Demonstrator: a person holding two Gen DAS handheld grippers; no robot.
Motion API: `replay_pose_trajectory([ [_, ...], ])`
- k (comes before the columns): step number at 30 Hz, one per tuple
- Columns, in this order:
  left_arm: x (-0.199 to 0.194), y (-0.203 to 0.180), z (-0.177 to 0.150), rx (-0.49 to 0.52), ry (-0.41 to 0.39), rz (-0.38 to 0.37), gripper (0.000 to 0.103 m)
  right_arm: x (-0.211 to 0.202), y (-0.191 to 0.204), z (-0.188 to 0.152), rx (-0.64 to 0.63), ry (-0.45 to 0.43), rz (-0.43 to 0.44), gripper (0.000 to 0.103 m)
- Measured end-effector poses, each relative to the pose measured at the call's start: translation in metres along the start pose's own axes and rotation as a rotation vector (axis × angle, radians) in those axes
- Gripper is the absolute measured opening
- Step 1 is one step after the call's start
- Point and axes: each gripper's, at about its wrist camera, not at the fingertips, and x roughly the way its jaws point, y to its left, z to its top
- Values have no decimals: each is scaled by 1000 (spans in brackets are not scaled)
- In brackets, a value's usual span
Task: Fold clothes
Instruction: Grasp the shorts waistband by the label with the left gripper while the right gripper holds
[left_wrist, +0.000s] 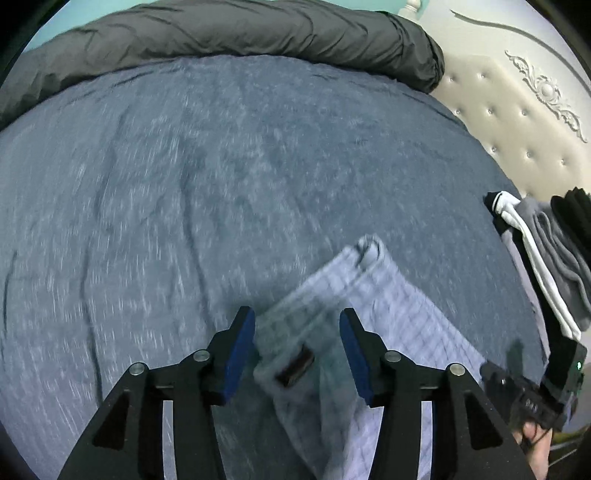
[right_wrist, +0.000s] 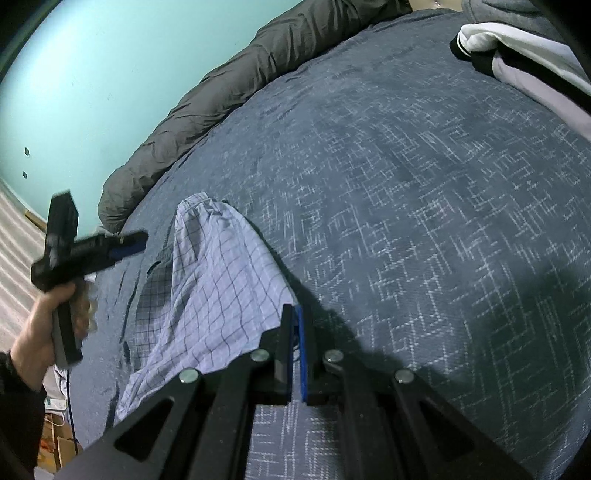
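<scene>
A light blue checked garment (left_wrist: 373, 295) lies bunched on the blue patterned bedspread (left_wrist: 221, 184). My left gripper (left_wrist: 297, 332) hovers open just above its near end, where a dark label (left_wrist: 295, 367) shows between the blue pads; nothing is pinched. In the right wrist view the same checked garment (right_wrist: 214, 288) rises in a peak, and my right gripper (right_wrist: 295, 332) is shut on its near edge. The left gripper (right_wrist: 133, 242), held by a hand (right_wrist: 40, 325), is to the left of the cloth and blurred.
A rolled grey duvet (left_wrist: 229, 33) lines the far side of the bed. A pile of black, white and grey clothes (left_wrist: 546, 251) sits at the right by the cream tufted headboard (left_wrist: 506, 110). A teal wall (right_wrist: 92, 74) and floor lie beyond the bed's left edge.
</scene>
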Motion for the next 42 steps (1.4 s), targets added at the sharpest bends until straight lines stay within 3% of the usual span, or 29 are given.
replay_pose_trajectory([
  [5,-3,6,-27,29,-3,-20,52,0,-3,0,9,3,0,2],
  [9,2,18,-36,-22,8,-43,49,1,-2,1,6,6,-1,2],
  [11,4,22,-40,-38,11,-53,31,0,-3,1,6,6,-1,2],
  [13,4,21,-41,-35,13,-56,21,0,-3,1,8,7,-1,2],
  [17,3,18,-41,-27,4,-61,12,0,-3,0,9,7,0,2],
  [20,-4,20,-39,-39,-11,-70,11,0,-5,0,11,8,0,2],
  [24,-12,42,-34,-140,-32,-118,11,0,-4,0,8,8,-1,2],
  [31,4,67,-18,-250,27,-181,11,2,-2,-2,-3,12,-5,2],
  [37,18,71,-15,-248,69,-111,13,1,-3,-2,0,10,-4,2],
  [42,5,72,-22,-252,20,-72,16,0,-4,-2,3,9,-2,2],
])
